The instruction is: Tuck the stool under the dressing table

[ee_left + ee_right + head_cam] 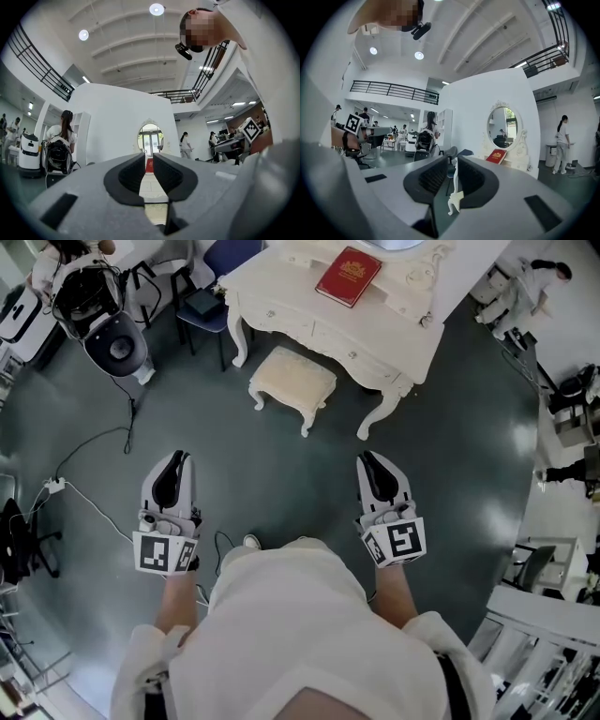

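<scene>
Both claws are clenched with nothing in them. Left gripper [176, 457] and right gripper [367, 457] are held out about level over the dark floor [281, 474], well short of the stool [292, 378]. It stands just in front of the dressing table [281, 282], mostly out from under it — red book [348, 276] on top.

One stool [292, 379]; one white desk [272, 282] carrying one red book [348, 276]; one oval mirror [502, 125]; two grippers, the left gripper [178, 460] and the right gripper [367, 460]
</scene>
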Demonstrator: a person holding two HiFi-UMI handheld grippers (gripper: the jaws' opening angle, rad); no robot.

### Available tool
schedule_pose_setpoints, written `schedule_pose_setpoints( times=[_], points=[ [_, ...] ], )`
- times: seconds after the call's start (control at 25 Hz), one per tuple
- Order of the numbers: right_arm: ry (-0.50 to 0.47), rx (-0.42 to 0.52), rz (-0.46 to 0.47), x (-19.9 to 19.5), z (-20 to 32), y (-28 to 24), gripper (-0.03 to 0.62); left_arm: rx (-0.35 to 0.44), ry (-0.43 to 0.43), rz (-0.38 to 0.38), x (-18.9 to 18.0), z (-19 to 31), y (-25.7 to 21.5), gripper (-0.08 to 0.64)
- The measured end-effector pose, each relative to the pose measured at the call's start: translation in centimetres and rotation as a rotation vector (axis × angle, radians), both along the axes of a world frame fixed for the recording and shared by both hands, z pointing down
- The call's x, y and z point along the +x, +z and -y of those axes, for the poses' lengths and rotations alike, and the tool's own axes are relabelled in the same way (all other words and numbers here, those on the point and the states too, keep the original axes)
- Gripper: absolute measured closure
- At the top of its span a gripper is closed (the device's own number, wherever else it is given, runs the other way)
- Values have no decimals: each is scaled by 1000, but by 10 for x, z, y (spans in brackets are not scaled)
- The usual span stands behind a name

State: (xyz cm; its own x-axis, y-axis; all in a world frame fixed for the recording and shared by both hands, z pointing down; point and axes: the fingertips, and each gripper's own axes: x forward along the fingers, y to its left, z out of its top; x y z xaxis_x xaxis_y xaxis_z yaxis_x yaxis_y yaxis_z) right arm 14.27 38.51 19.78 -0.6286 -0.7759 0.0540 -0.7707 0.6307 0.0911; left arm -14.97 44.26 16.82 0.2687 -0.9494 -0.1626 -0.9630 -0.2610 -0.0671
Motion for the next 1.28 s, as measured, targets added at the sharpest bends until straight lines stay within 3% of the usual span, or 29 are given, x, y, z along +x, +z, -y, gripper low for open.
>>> schedule_pose_setpoints(
  times=[0.08,0.28,0.32,0.64,0.88,1.04,1.28],
  points=[
    [2,-2,-17,8,6,2,466,-2,-18,-3,2,4,2,438],
    [4,-1,-44,30,25,4,328,-17,-78,-23,9,18,8,219],
    [1,-1,-50,32,28,4,325,-22,-87,-21,10,20,9,189],
    [-18,-32,-50,47,42,24,302,-68,-115,-13,30,24,30,156],
    [-32,-85,-64,20,65,48,302,-125,-125,-25,9,47,55,156],
    [-20,-103,-76,-6,108,59,302,-154,-80,-52,-8,109,75,156],
    [52,-151,-113,-48,214,63,302,-182,21,-51,-45,246,84,156]
  ],
)
